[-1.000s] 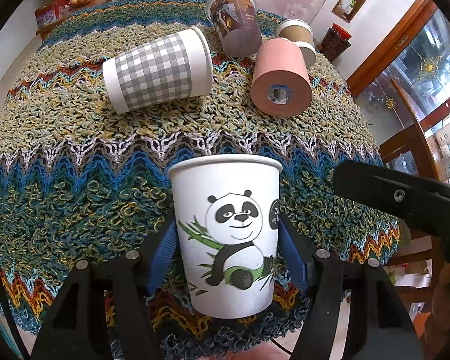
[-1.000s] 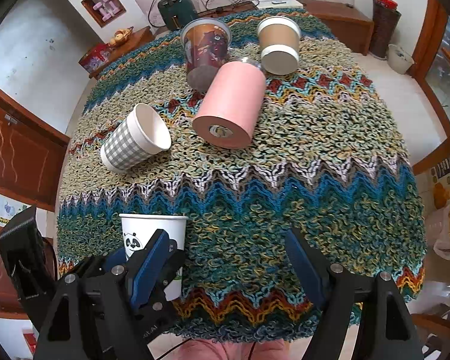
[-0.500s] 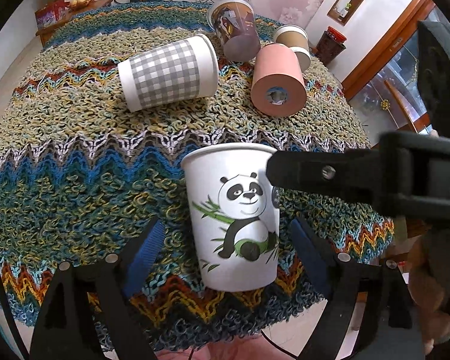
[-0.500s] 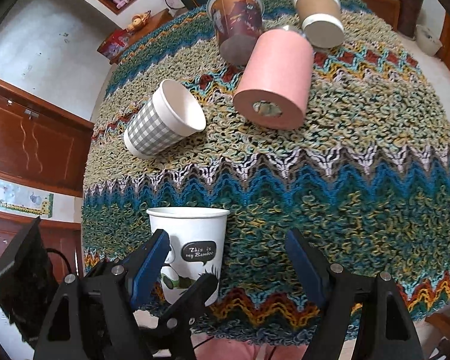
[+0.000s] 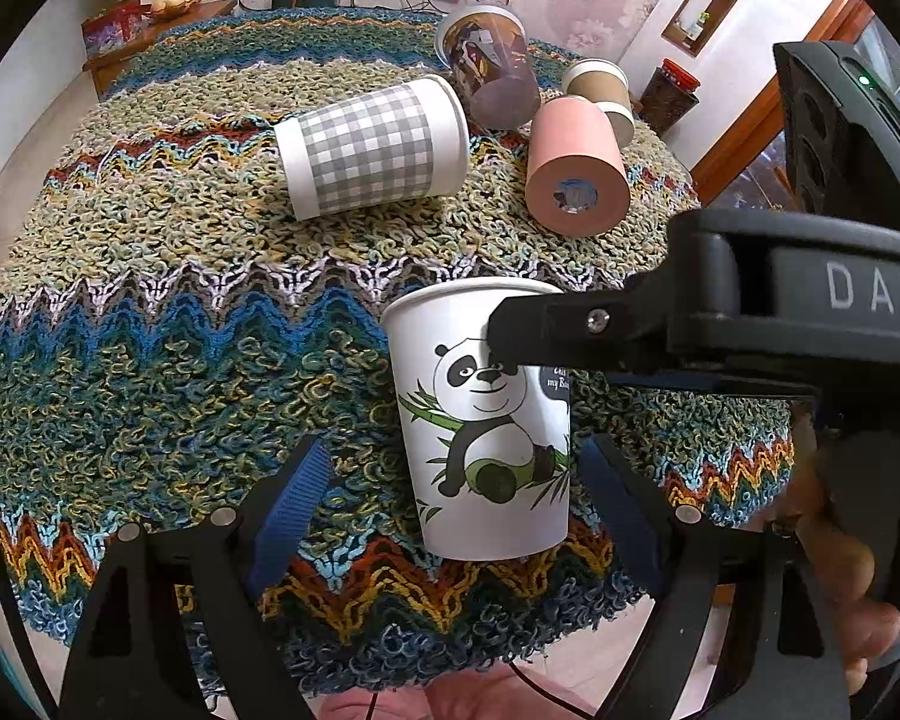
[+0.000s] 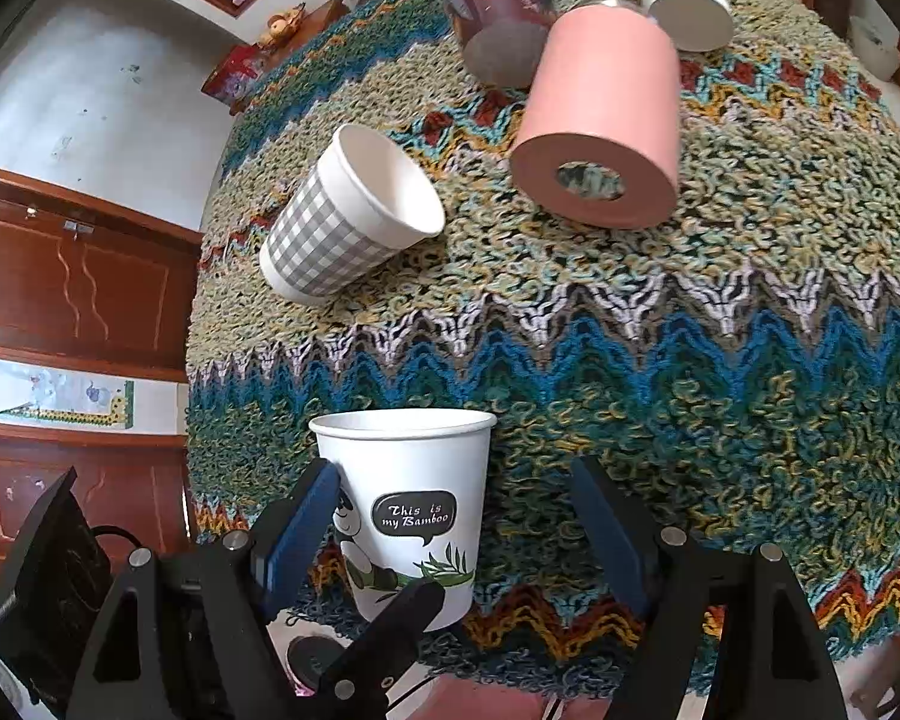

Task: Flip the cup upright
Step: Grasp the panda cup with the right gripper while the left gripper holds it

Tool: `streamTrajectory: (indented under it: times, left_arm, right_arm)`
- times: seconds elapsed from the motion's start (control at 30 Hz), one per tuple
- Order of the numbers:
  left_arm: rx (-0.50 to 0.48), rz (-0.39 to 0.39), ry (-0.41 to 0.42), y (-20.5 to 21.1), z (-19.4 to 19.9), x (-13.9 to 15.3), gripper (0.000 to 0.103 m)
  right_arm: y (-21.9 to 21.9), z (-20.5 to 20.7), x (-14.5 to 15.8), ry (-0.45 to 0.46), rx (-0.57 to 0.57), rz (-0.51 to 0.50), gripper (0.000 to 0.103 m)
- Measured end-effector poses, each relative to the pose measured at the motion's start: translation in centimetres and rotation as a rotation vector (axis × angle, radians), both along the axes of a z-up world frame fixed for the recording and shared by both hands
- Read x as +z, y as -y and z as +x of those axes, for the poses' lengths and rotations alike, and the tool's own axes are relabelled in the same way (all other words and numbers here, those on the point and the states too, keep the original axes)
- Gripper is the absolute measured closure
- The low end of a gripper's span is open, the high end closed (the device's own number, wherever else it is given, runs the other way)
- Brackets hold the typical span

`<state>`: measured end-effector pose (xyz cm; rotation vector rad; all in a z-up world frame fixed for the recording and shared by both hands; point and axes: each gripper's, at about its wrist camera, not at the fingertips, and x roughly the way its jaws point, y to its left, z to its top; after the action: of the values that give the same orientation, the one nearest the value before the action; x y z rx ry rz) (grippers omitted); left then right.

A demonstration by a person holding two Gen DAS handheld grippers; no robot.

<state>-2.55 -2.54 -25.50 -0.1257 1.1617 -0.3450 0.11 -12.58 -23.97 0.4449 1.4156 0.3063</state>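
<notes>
Panda cup [image 5: 489,420] stands upright, mouth up, on the woven cloth [image 5: 168,360] near the counter's front edge. Left claw [image 5: 459,507] is wide open; its blue pads [image 5: 291,498] sit on either side of the cup's lower half, apart from its wall. Right claw [image 6: 453,531] is also spread wide. In the right wrist view the cup stands between its fingers, close to the left pad [image 6: 300,528]; whether that pad touches the cup cannot be told. The other pad is well apart from it. In the left wrist view, one black finger of the right claw [image 5: 546,324] crosses in front of the cup's rim from the right. Behind the panda cup, a checked cup [image 5: 375,147] lies on its side, mouth toward the pink cup [image 5: 576,171]. The pink cup also lies on its side, base facing the panda cup. Beyond these lie a dark printed cup [image 5: 492,72] and a brown cup [image 5: 600,93], both tipped over.
</notes>
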Motion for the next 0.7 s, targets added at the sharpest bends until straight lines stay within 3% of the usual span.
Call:
streamTrajectory:
  times: [0.37, 0.7]
  left_arm:
    - [-0.019, 0.012, 0.010, -1.4, -1.8, 0.7, 0.016]
    - [-0.033, 0.014, 0.014, -1.2, -2.0, 1.0, 0.016]
  right_arm:
    - [-2.4, 1.1, -0.4, -0.055, 0.083, 0.038, 0.023]
    - [-5.2, 3.2, 0.7, -0.051, 0.227, -0.046, 0.023]
